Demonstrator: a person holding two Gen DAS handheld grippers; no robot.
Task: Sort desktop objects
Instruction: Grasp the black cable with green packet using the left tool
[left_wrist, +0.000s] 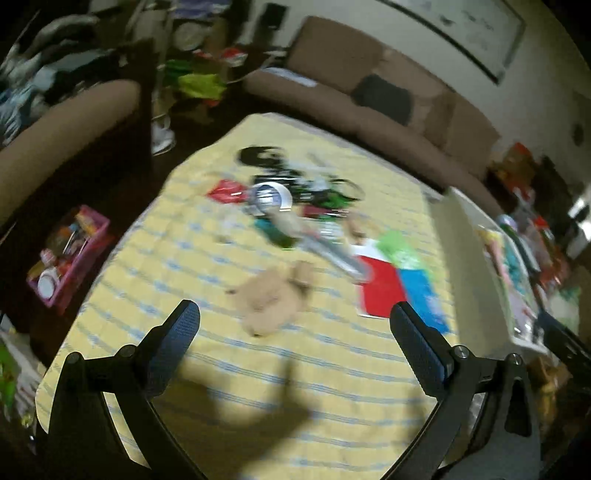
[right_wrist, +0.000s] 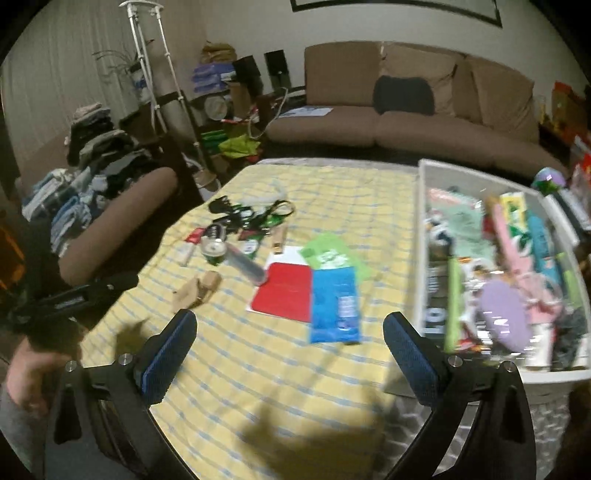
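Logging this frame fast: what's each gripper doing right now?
Left gripper: open, holding nothing.
Right gripper: open, holding nothing.

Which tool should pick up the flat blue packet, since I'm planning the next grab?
Probably the right tool: open, with the flat blue packet just ahead, beside the white bin.

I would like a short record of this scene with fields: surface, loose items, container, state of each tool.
surface: yellow striped cloth over a table
loose items: red card, blue packet, green packet, tan cloth piece, scissors in a small pile
container: white bin at the right, already full of mixed things
left tool: open, empty, above the cloth
right tool: open, empty, above the cloth
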